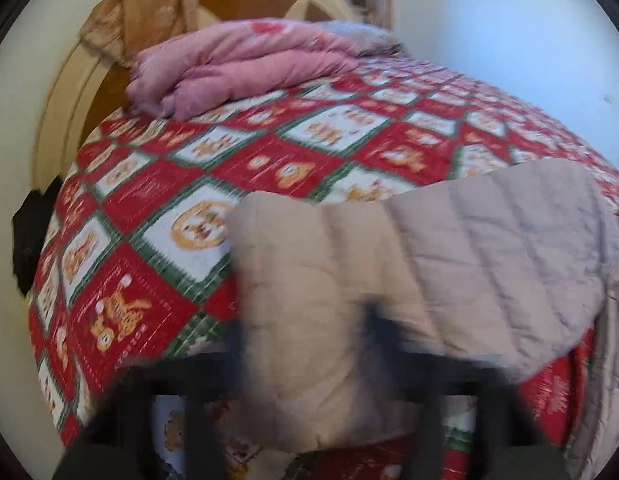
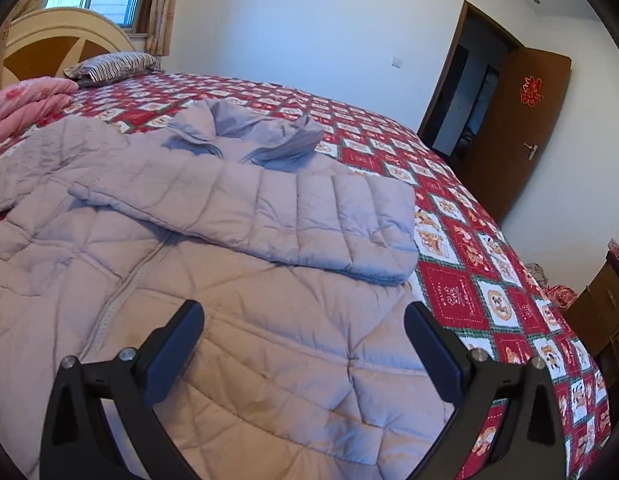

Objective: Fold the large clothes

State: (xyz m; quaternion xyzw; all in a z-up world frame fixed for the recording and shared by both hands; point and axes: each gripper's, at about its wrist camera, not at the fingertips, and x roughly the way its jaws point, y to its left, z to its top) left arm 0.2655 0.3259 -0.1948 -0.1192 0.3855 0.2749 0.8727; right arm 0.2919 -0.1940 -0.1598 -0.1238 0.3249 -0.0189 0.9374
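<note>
A pale lilac-grey quilted puffer jacket (image 2: 229,300) lies front up on the bed, zip closed, collar toward the headboard. Its right sleeve (image 2: 277,220) is folded across the chest. My right gripper (image 2: 305,320) is open and empty, hovering just above the jacket's lower body. In the blurred left wrist view, my left gripper (image 1: 305,336) is shut on the jacket's other sleeve (image 1: 349,280) and holds it lifted above the bedspread. The sleeve hides most of the left fingers.
The bed has a red, white and green patterned bedspread (image 2: 469,240). A folded pink quilt (image 1: 237,76) and a striped pillow (image 2: 113,65) lie near the headboard (image 2: 49,40). An open brown door (image 2: 513,128) is at the right, and a wooden cabinet (image 2: 605,304) stands beside the bed.
</note>
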